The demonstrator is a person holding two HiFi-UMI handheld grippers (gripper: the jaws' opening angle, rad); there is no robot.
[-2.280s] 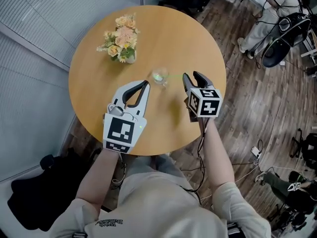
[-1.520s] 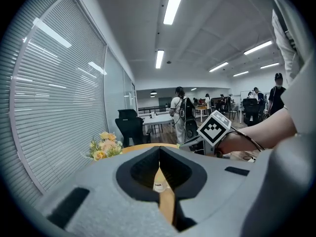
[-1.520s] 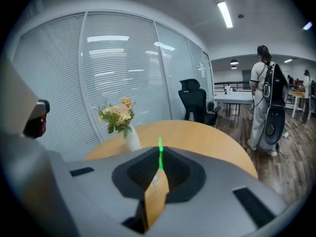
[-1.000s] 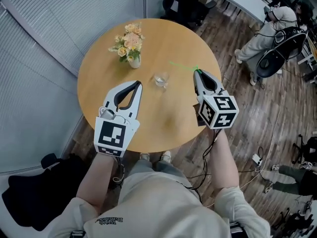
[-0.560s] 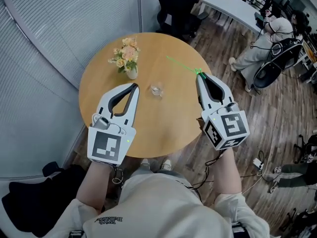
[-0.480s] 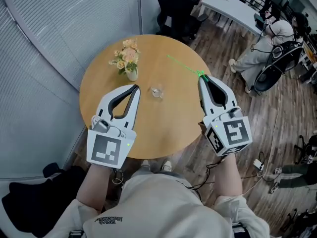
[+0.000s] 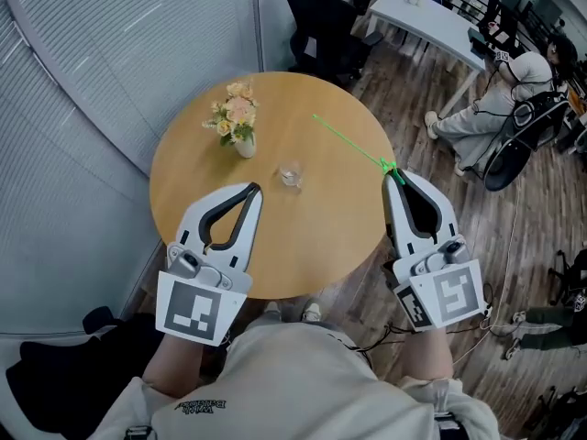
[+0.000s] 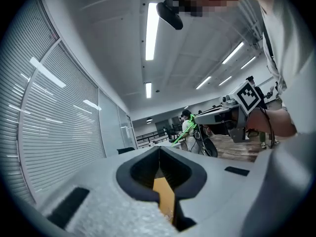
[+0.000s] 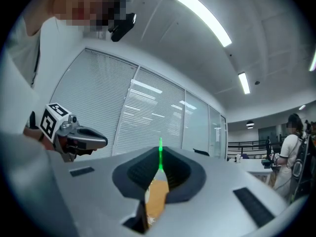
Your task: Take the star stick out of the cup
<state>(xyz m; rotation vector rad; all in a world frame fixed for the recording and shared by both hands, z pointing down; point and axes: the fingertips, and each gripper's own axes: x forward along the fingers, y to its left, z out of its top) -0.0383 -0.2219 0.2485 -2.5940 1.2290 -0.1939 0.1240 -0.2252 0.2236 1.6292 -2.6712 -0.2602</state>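
The thin green star stick (image 7: 353, 142) is out of the cup and hangs in the air over the table's right side. My right gripper (image 7: 393, 174) is shut on its star end, and the shaft points away toward the far edge. In the right gripper view the stick (image 9: 160, 159) shows as a green line pinched between the closed jaws of the right gripper (image 9: 160, 151). The small clear glass cup (image 7: 291, 175) stands empty near the middle of the round wooden table (image 7: 321, 227). My left gripper (image 7: 254, 189) hovers left of the cup, shut with nothing in it; its jaws meet in its own view, the left gripper (image 8: 159, 147).
A vase of peach and yellow flowers (image 7: 235, 117) stands at the table's far left. Slatted glass walls run along the left. Beyond the table are black office chairs (image 7: 321, 16), a white desk (image 7: 436, 26) and a seated person (image 7: 514, 90) on wood flooring.
The right gripper closed on the stick at the cup, lifted it out and carried it right and toward me. Both grippers have risen well above the table; the cup stayed put.
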